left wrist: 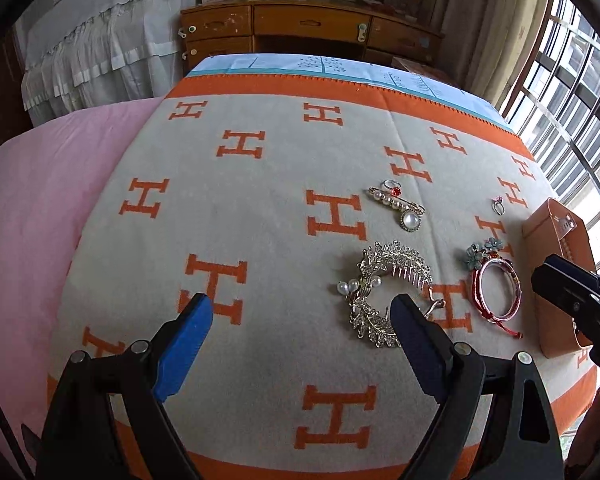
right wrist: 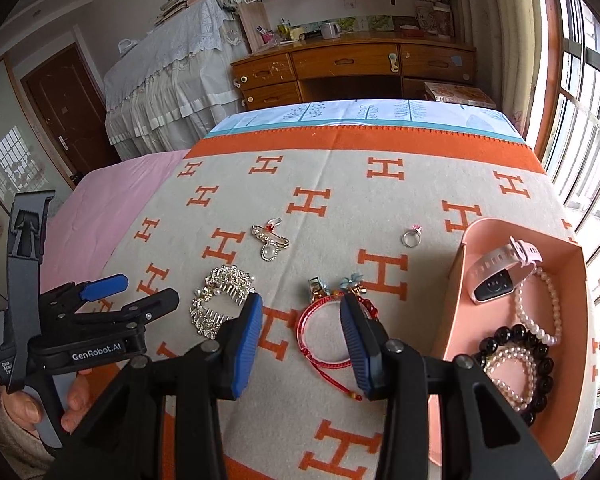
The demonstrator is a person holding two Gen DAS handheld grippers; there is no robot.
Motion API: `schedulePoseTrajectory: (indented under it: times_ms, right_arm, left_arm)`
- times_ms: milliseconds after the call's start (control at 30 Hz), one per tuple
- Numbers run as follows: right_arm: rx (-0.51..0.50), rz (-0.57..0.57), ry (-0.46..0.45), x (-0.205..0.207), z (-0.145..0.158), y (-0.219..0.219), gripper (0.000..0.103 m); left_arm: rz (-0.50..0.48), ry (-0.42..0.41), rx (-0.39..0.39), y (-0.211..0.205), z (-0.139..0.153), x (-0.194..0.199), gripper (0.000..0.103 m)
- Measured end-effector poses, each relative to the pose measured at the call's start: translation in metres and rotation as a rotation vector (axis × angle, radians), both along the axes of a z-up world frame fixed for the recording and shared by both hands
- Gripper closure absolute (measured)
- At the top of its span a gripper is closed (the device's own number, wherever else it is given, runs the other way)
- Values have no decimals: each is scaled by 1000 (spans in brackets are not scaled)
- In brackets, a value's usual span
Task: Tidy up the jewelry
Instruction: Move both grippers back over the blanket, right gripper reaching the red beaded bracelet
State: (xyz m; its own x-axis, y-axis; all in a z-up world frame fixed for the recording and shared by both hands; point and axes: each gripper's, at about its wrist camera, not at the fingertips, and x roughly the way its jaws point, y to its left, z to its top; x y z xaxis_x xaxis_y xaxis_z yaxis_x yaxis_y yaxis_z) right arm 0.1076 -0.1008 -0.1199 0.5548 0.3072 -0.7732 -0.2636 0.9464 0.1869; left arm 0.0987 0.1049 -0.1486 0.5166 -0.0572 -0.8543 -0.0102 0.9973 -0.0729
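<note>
— What do you see, from the left side of the frame across?

— My left gripper (left wrist: pixel 302 314) hangs with its jaws wide apart and nothing between them, above the H-patterned blanket (left wrist: pixel 260 208). Just right of centre lies the rhinestone hair comb (left wrist: pixel 384 292), with the pearl brooch (left wrist: pixel 400 208) above it.

— And your other hand?

— My right gripper (right wrist: pixel 302 344) is partly open, empty, over the red cord bracelet (right wrist: pixel 320 344); whether a pad touches it I can't tell. A small ring (right wrist: pixel 411 237) sits upper right of it.

— The far right?

— The pink tray (right wrist: pixel 472 240) holds a watch (right wrist: pixel 496 276), pearl strands (right wrist: pixel 540 304) and a black bead bracelet (right wrist: pixel 516 340).
</note>
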Motion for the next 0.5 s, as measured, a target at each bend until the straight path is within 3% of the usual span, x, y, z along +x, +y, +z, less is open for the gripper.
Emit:
schedulePoseTrajectory:
  times_ms: [167,333,500]
  right_arm:
    - [6,36,84,10,-20,6,62]
    - [-53,70,152,17,-44,17,63]
    - [-77,91,147,19,-50,22,72]
  left_arm:
    - [-29,25,-19,-2,-9,5,14]
    - [-38,31,-23,-2,-12,8,14]
    - [-42,35,-25,-2,-14,10,14]
